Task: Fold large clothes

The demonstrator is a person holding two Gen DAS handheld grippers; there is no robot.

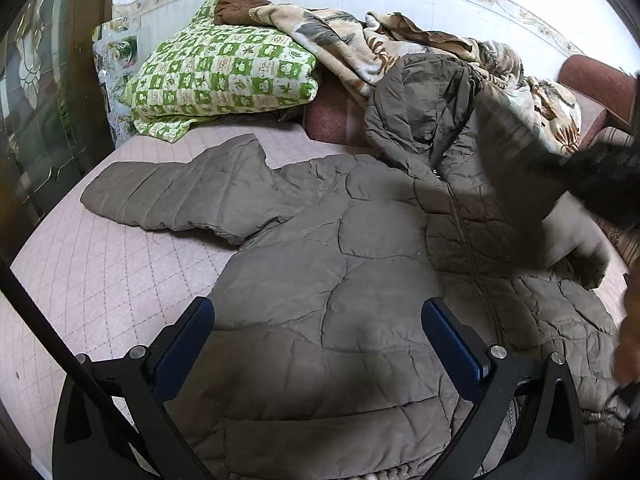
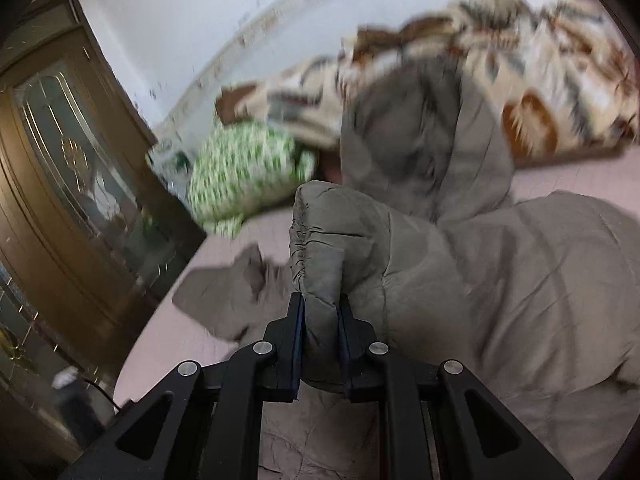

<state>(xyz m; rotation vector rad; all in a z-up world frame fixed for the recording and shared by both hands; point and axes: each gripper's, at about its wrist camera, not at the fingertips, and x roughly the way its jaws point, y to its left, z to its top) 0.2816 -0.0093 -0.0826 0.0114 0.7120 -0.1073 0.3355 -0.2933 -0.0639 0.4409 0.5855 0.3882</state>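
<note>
Two grippers work over one grey-brown quilted jacket [image 1: 320, 240], which lies on a pale pink quilted bed cover [image 1: 80, 264]. In the left wrist view the jacket fills the middle: its hood [image 1: 420, 108] is toward 1 o'clock, its hem toward 6 o'clock, so the long axis of the body runs from near to far. One sleeve [image 1: 160, 196] stretches flat toward 9 o'clock, across that axis.

The left gripper [image 1: 318, 348] stands wide apart above the lower part of the jacket and holds nothing. The right gripper [image 2: 321, 320] is clamped narrow on the cuff of the other sleeve [image 2: 324, 248], which rises folded between the blue pads; the background there is blurred.

I judge the jacket soft, puffy and light, with a smooth shell that can slip. It will bend easily but spring back a little, so thin places like the cuff, the hem or the zipper edge [image 1: 460, 232] are better to take than the thick filling. A green checked pillow [image 1: 224, 68] and a patterned blanket [image 1: 360, 40] lie at 11 to 1 o'clock, behind the hood.
</note>
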